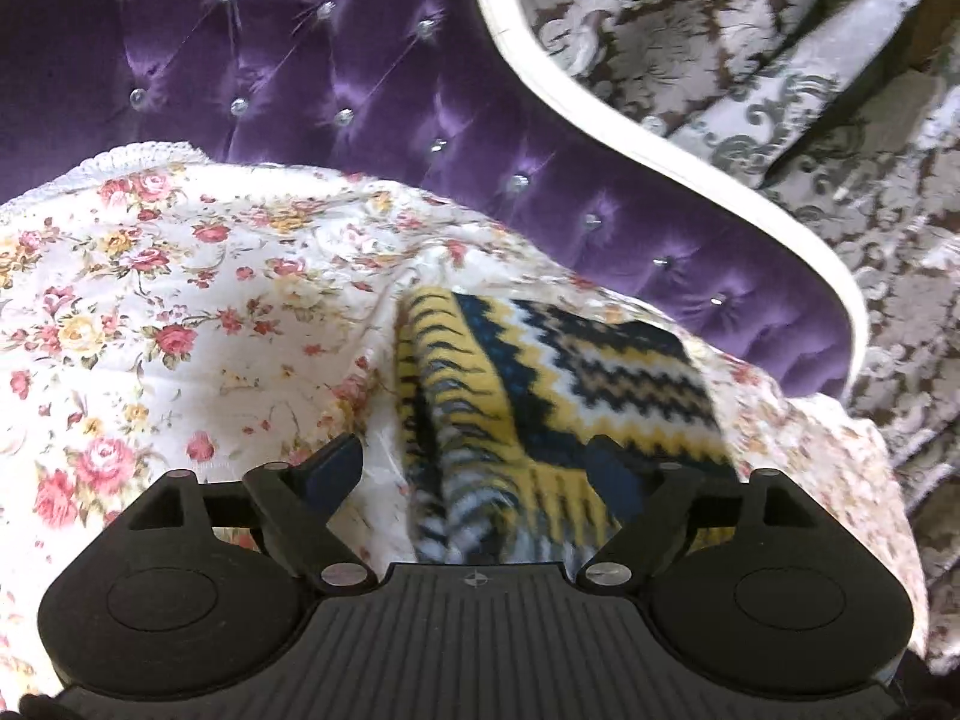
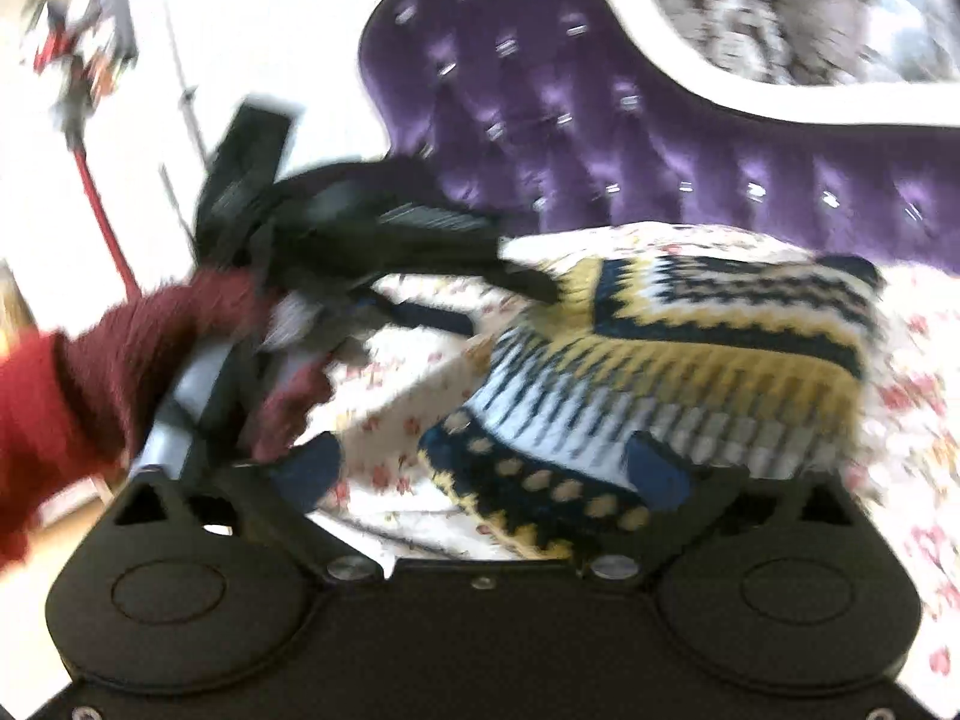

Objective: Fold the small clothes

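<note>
Both tongs released: left tongs (image 1: 480, 468) and right tongs (image 2: 492, 474) gape around the patterned knit garment (image 1: 558, 384), which lies folded on the flowered bedspread (image 1: 180, 300). This fold looks finished; next comes pulling clear and pressing it flat.

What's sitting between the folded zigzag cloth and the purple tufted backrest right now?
Only the floral bedspread. In the left wrist view it fills the strip between the patterned cloth and the purple backrest; nothing else lies there.

You see a yellow, navy and white zigzag knit cloth (image 1: 540, 384) on a white sheet with pink roses (image 1: 180, 300), a purple buttoned sofa back (image 1: 336, 78) and your dark red sleeve (image 2: 90, 360).
</note>
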The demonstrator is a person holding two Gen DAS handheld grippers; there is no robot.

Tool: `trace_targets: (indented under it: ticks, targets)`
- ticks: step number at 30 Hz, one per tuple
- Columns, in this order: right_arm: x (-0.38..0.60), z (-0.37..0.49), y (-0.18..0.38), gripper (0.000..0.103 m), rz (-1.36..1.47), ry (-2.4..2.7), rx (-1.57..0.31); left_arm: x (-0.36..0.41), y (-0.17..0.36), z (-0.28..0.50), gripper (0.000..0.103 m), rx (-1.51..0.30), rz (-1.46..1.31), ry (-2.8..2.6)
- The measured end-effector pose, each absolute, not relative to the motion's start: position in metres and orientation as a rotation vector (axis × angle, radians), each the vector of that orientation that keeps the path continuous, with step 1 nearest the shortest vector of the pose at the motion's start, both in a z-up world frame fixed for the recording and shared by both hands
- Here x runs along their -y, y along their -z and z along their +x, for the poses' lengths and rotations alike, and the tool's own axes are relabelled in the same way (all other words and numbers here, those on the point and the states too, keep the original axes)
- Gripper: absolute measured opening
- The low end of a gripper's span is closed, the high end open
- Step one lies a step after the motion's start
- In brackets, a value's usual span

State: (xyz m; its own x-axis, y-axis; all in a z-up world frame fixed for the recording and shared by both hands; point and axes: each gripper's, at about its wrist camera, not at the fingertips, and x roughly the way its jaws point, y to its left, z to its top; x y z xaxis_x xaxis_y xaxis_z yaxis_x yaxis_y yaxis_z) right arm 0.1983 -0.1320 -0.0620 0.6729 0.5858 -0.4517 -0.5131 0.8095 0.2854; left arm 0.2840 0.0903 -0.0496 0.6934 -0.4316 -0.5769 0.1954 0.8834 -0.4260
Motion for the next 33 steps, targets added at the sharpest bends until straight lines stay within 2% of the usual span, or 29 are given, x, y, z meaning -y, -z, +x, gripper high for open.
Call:
trace_targets:
  ticks: [5, 8, 10, 18, 27, 29, 33]
  targets:
    - [0.189, 0.217, 0.053, 0.103, 0.395, -0.542, -0.617, -0.084, 0.047, 0.259, 0.088, -0.750, -0.319, 0.419]
    - [0.220, 0.232, 0.057, 0.103, 0.532, -0.475, -0.642, -0.081, 0.053, 0.253, 0.097, -0.771, -0.312, 0.434]
    - [0.232, 0.241, 0.060, 0.103, 0.572, -0.443, -0.657, -0.079, 0.060, 0.253, 0.097, -0.794, -0.305, 0.427]
    - [0.242, 0.288, 0.083, 0.103, 0.632, -0.440, -0.721, -0.082, 0.095, 0.266, 0.097, -0.858, -0.355, 0.417]
    - [0.232, 0.330, 0.115, 0.103, 0.688, -0.507, -0.736, -0.065, 0.100, 0.281, 0.098, -0.828, -0.378, 0.496]
    - [0.229, 0.335, 0.118, 0.103, 0.680, -0.531, -0.716, -0.060, 0.102, 0.285, 0.102, -0.821, -0.401, 0.510]
    - [0.225, 0.341, 0.117, 0.103, 0.662, -0.543, -0.722, -0.055, 0.103, 0.291, 0.101, -0.834, -0.465, 0.532]
